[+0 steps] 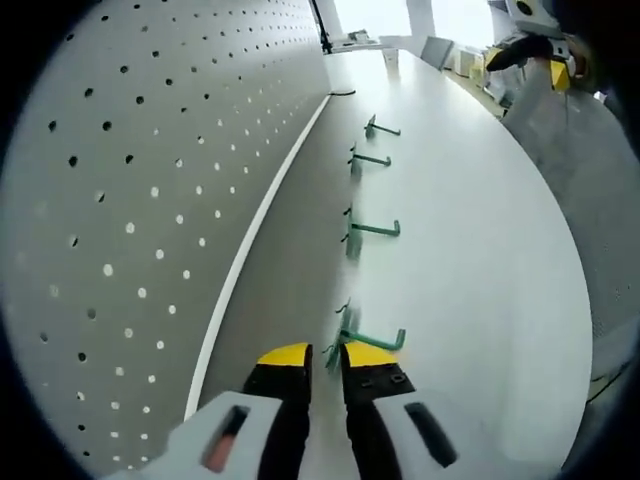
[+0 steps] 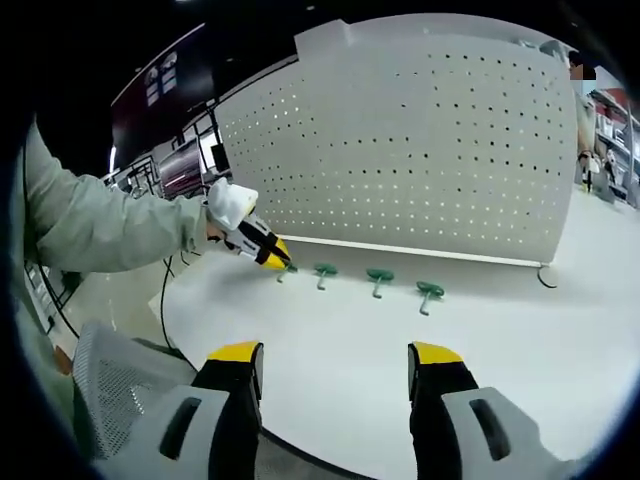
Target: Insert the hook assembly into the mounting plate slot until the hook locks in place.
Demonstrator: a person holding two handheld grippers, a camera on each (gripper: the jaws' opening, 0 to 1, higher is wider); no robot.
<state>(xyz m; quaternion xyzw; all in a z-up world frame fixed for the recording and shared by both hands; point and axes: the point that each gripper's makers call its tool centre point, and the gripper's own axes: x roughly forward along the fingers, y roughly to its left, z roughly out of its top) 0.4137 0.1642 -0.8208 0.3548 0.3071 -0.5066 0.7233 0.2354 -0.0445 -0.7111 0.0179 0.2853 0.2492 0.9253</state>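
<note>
Four green hooks lie in a row on the white table (image 1: 480, 260) in front of a white pegboard (image 1: 150, 200). In the left gripper view my left gripper (image 1: 326, 356) is shut on the nearest green hook (image 1: 372, 341), whose arm points right over the right jaw. The other hooks (image 1: 374, 230) lie farther along the row. In the right gripper view the left gripper (image 2: 270, 255) sits at the leftmost hook (image 2: 285, 268), held by a gloved hand. My right gripper (image 2: 335, 352) stands open over the table's near edge, holding nothing, well short of the hooks (image 2: 379, 277) and the pegboard (image 2: 420, 150).
A person's pale sleeve (image 2: 90, 225) reaches in from the left. A grey mesh chair back (image 2: 110, 390) stands below the table edge at lower left. A thin black cable (image 2: 163, 300) hangs over the table's left edge, and a small cable loop (image 2: 545, 278) lies by the pegboard's right foot.
</note>
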